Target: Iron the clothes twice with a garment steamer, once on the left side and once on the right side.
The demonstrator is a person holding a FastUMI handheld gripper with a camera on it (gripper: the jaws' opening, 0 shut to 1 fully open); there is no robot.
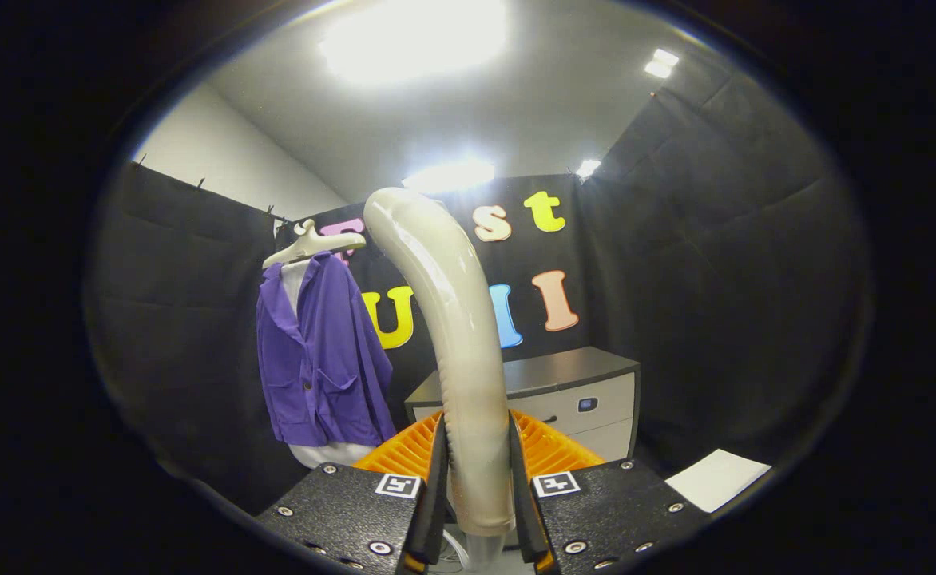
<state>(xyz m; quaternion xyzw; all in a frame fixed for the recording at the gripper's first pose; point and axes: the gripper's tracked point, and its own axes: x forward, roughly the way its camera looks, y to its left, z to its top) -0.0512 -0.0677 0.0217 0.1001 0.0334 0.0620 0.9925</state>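
Note:
My gripper point(477, 471) is shut on the pale curved handle of the garment steamer point(446, 319), which rises from between the fingers and bends over to the left at its top. A purple jacket point(318, 355) hangs on a white hanger point(314, 243) to the left, well beyond the fingers, in front of the black cloth wall. Something white shows under the jacket's collar and below its hem. The steamer head points away from me and its face is hidden.
A low grey cabinet with pale drawers point(572, 391) stands behind the steamer, to the right of the jacket. A white sheet point(715, 477) lies low on the right. Black cloth walls close the booth on three sides.

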